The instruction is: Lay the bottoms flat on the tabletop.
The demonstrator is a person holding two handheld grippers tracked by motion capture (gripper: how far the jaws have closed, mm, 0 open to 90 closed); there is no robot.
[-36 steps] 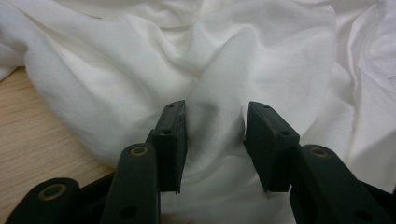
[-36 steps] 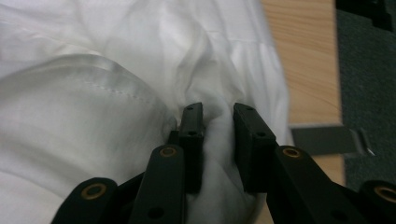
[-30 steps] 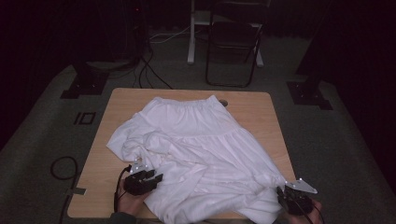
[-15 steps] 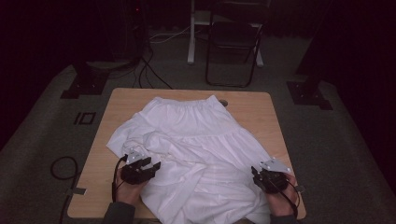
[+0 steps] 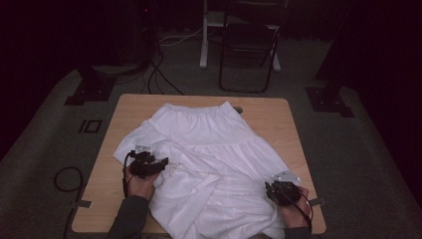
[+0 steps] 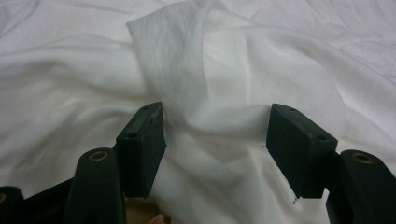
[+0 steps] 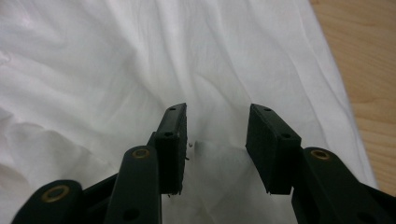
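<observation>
Seen from the high view, a rumpled white fabric garment with a gathered elastic waistband (image 5: 214, 149) is spread over most of a rectangular light wooden worktop (image 5: 112, 149), the waistband lying toward the far edge and the wide hem reaching the near edge. At the left, the left claw (image 5: 160, 163) is held in a hand over the garment's bunched left side, near the worktop's left margin. In the left gripper view the left claw (image 6: 212, 135) is shown with its black jaws standing wide apart; they have just been opening, and a raised fold of the white cloth lies between them, touching the inner face of the jaw at the view's left but not pinched by both pads. At the right of the high view, the right claw (image 5: 272, 193) is held over the garment's near right corner, just inside the worktop's near right edge. In the right gripper view the right claw (image 7: 215, 140) is shown partly open above flat, creased cloth, nothing being gripped between the pads, with the hem's edge and bare wood visible at the far right.
</observation>
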